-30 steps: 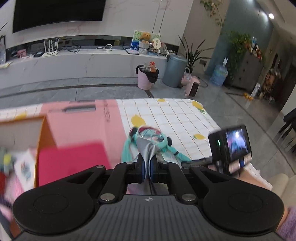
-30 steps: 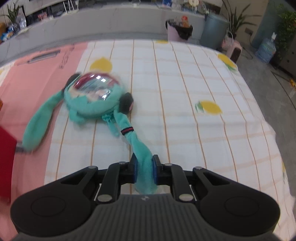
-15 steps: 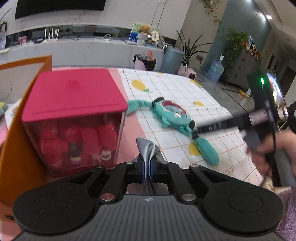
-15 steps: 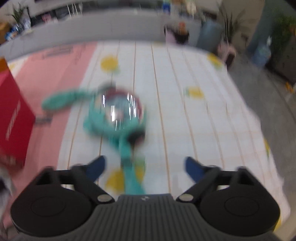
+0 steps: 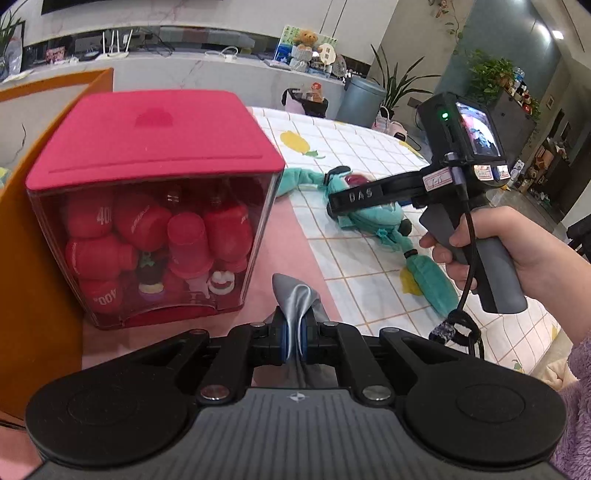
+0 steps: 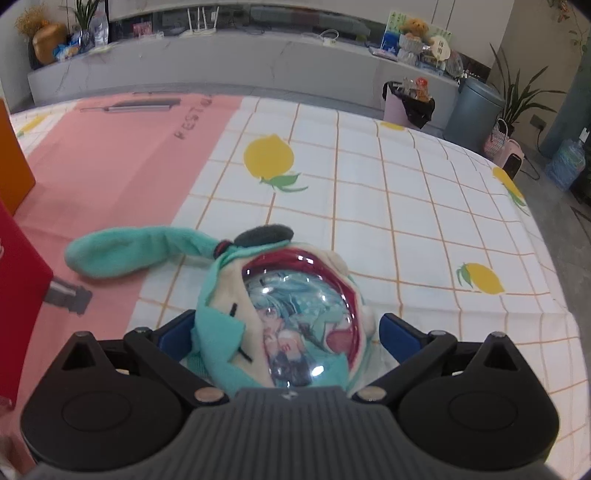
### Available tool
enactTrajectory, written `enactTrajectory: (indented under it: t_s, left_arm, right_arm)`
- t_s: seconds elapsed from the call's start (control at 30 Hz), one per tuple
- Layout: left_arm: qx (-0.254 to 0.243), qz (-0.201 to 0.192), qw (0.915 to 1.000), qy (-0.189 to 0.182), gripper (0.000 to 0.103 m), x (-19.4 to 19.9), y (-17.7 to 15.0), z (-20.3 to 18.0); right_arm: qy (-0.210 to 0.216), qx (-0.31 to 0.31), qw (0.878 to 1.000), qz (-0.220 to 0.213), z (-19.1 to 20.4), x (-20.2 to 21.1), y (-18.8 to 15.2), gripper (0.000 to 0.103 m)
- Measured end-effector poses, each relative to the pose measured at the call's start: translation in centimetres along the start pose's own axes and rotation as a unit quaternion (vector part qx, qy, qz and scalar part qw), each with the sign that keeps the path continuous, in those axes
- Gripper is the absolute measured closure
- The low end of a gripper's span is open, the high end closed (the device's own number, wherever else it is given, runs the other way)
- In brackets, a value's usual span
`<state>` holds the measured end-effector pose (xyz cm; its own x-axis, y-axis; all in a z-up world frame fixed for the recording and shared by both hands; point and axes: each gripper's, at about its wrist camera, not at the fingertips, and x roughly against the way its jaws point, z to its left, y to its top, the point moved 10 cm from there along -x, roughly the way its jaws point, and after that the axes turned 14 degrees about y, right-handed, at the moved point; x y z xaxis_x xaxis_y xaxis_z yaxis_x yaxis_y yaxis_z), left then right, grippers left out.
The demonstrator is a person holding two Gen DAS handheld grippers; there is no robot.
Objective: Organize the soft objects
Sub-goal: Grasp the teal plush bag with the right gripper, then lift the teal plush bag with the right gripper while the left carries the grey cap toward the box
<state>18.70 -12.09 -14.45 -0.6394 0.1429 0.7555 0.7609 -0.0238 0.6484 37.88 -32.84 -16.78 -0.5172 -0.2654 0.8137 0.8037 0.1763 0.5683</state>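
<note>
Long pale marble-look counter (image 6: 229, 62) along the back wall; grey tiled floor (image 6: 576, 221). Grey lidded bin (image 6: 474, 107) beside a potted plant (image 6: 517, 92). Ceiling spotlight (image 5: 557, 35) lit above teal wall.

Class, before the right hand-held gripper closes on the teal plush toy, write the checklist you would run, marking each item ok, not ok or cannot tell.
1. Right hand-held gripper jaws wide open, having just been opening: ok.
2. Teal plush toy body sits between the blue pads: ok.
3. Pads already pressing the plush: not ok, gaps show on both sides.
4. Long teal ear free of the jaws: ok, it lies out to the left on the sheet.
5. Left hand-held gripper shut on the grey fabric: ok.
6. Room for the plush in the red-lidded box: cannot tell.
</note>
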Motion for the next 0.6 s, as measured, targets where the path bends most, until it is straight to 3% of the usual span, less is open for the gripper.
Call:
enactTrajectory:
  t_s: [0.07, 0.17, 0.27, 0.3, 0.33, 0.37, 0.4, 0.43, 0.57, 0.6]
  left_arm:
    - [-0.002, 0.007, 1.0, -0.001, 0.095, -0.2, -0.4, -0.1]
    - [-0.02, 0.015, 0.9997, 0.003, 0.095, -0.5, -1.0, -0.3]
    - [-0.032, 0.015, 0.9994, 0.0, 0.092, -0.5, -1.2, -0.4]
    - [-0.035, 0.017, 0.9992, -0.002, 0.082, -0.6, -1.1, -0.4]
    - [-0.031, 0.022, 0.9993, -0.005, 0.063, -0.6, -1.2, -0.4]
    - [-0.027, 0.032, 0.999, -0.017, 0.051, -0.7, -1.4, -0.4]
    - [-0.027, 0.043, 0.9981, -0.035, 0.029, -0.9, -1.4, -0.7]
    - [-0.03, 0.041, 0.9974, -0.051, 0.016, -0.8, -1.5, -0.9]
    - [-0.081, 0.028, 0.9958, -0.031, 0.015, -0.6, -2.1, -1.9]
    - [-0.099, 0.024, 0.9946, -0.02, 0.023, -0.6, -2.3, -2.2]
  right_arm:
    - [0.004, -0.007, 1.0, -0.003, -0.1, 0.0, -0.1, 0.003]
    - [0.014, -0.015, 1.0, -0.007, 0.2, 0.7, -0.7, 0.012]
    - [0.005, -0.008, 1.0, 0.026, 0.8, 1.6, -1.7, 0.014]
    - [-0.001, -0.012, 0.999, 0.041, 0.9, 2.1, -2.3, 0.014]
    - [-0.007, -0.021, 0.998, 0.055, 1.0, 2.8, -2.9, 0.014]
    - [-0.015, -0.028, 0.997, 0.074, 1.0, 3.5, -3.8, 0.014]
    - [-0.017, -0.033, 0.995, 0.09, 1.1, 4.1, -4.7, 0.014]
    - [-0.015, -0.036, 0.994, 0.1, 1.2, 4.6, -5.5, 0.014]
    - [-0.005, -0.041, 0.993, 0.108, 1.0, 5.2, -6.7, 0.014]
    - [-0.002, -0.043, 0.993, 0.107, 0.9, 5.1, -6.6, 0.015]
